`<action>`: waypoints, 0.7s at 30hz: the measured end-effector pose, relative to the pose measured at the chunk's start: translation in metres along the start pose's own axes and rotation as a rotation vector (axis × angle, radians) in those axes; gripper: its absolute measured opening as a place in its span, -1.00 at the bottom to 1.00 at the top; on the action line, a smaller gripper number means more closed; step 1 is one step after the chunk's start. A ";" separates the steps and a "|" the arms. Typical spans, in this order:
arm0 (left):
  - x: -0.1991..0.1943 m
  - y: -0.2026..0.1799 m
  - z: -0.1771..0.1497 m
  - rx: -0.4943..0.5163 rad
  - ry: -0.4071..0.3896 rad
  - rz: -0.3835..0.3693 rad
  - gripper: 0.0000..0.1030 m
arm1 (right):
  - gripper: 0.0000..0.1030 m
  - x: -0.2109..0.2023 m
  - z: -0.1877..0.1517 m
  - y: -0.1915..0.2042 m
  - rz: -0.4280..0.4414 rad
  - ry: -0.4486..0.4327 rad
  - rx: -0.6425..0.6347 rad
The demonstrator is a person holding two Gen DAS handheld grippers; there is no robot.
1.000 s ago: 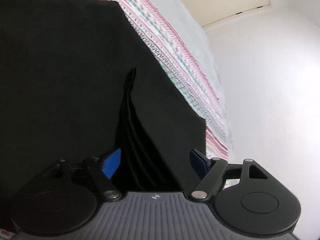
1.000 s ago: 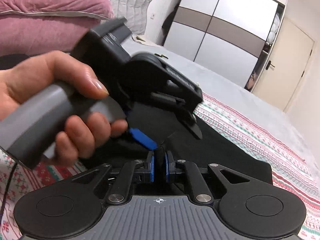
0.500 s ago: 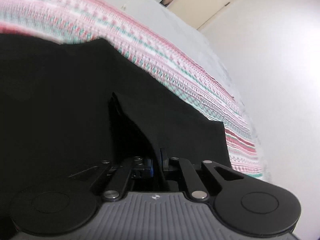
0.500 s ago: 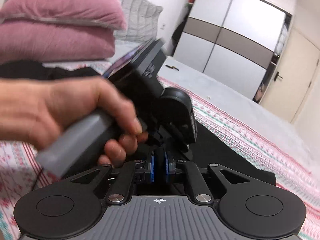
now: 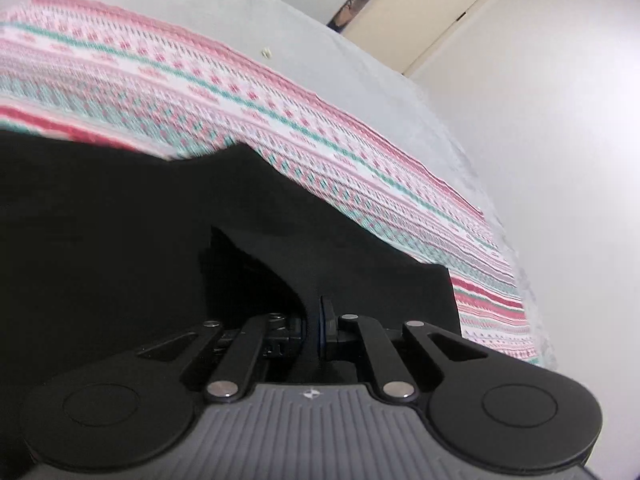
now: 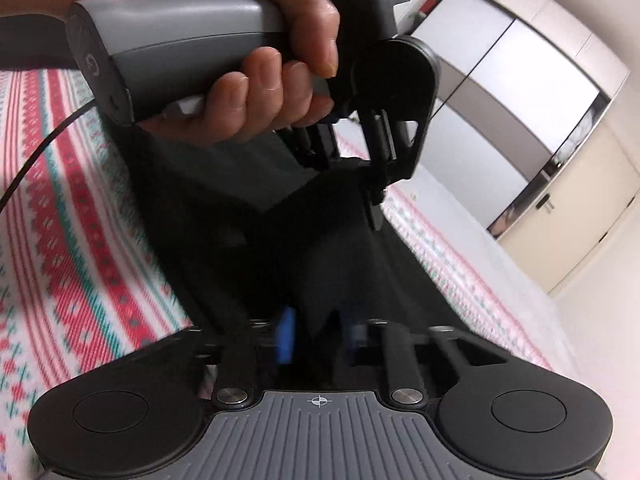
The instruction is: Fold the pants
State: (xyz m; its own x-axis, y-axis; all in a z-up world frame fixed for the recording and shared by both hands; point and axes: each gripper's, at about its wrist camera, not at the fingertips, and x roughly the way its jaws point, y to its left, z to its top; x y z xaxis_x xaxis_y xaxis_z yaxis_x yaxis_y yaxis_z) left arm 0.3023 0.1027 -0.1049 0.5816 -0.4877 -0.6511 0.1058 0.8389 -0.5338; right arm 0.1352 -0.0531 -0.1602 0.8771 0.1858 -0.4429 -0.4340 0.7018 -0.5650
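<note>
Nearest the lens, our left gripper (image 5: 314, 330) has its jaws pinched together on a raised edge of the black pants (image 5: 120, 240). In the right wrist view our right gripper (image 6: 316, 336) likewise has dark cloth between its blue pads (image 6: 286, 340), which stand close together and clamped on it, though blur softens that detail. Above it our left hand (image 6: 248, 40) grips the grey handle, and that tool's fingers meet the same lifted fold.

We judge the fold to be under way: both edges are seized and raised, while the rest of the pants lies flat on the patterned blanket (image 5: 200, 92); carrying the held edge over, laying it down and smoothing remain.

The blanket, banded in red, teal and white, covers a grey bed (image 5: 280, 20). Farther off we see a cream door (image 5: 432, 4), white walls, and a wardrobe (image 6: 500, 80) with pale panels.
</note>
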 end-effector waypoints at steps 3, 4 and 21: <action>-0.023 0.015 0.013 0.049 -0.030 0.092 -0.38 | -0.76 -0.003 0.008 0.001 -0.010 -0.016 0.011; -0.032 0.017 0.015 0.067 -0.042 0.130 -0.38 | -0.72 -0.006 0.009 0.001 0.003 -0.014 0.019; -0.110 0.126 0.042 0.087 -0.196 0.435 -0.35 | 0.11 0.013 -0.009 -0.057 0.253 0.216 0.329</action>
State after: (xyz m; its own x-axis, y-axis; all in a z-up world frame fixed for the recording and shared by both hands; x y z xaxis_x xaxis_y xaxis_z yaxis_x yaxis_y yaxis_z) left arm 0.2855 0.2725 -0.0779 0.7268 -0.0391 -0.6857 -0.1192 0.9760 -0.1820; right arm 0.1699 -0.0973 -0.1400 0.6744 0.2563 -0.6925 -0.5097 0.8402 -0.1854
